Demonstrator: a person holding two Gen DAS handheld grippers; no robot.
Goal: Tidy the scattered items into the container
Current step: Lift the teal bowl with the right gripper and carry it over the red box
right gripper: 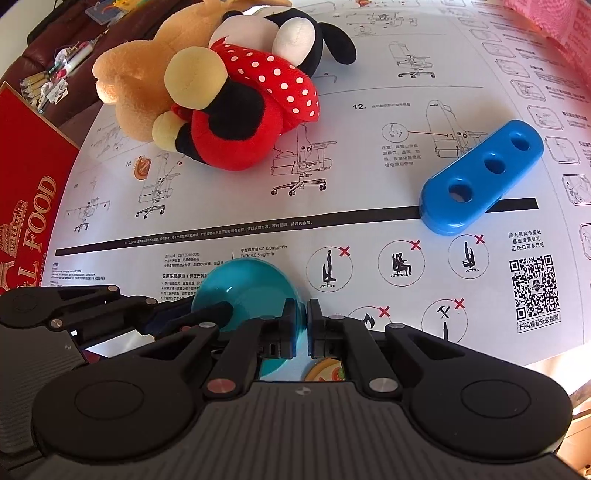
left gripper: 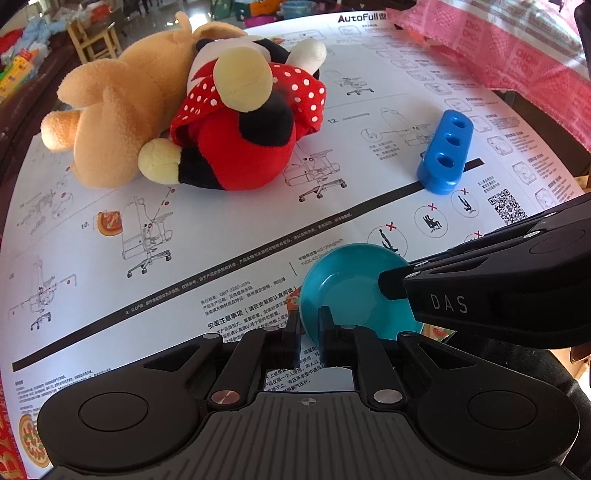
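While both tongs (left gripper: 308, 332) (right gripper: 303, 325) pinch the teal bowl's (left gripper: 351, 288) rim, the sheet (left gripper: 258, 229) beneath reads "AutoFull".

Bright daylight falls across the bench (left gripper: 258, 229); beyond its far edge stand a wooden chair (left gripper: 92, 38) and glossy floor (left gripper: 155, 22).

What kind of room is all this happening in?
Probably a lived-in home, likely a living room: plush toys lie on a table covered with a chair assembly sheet, and behind them stand a small wooden chair and piles of household clutter.
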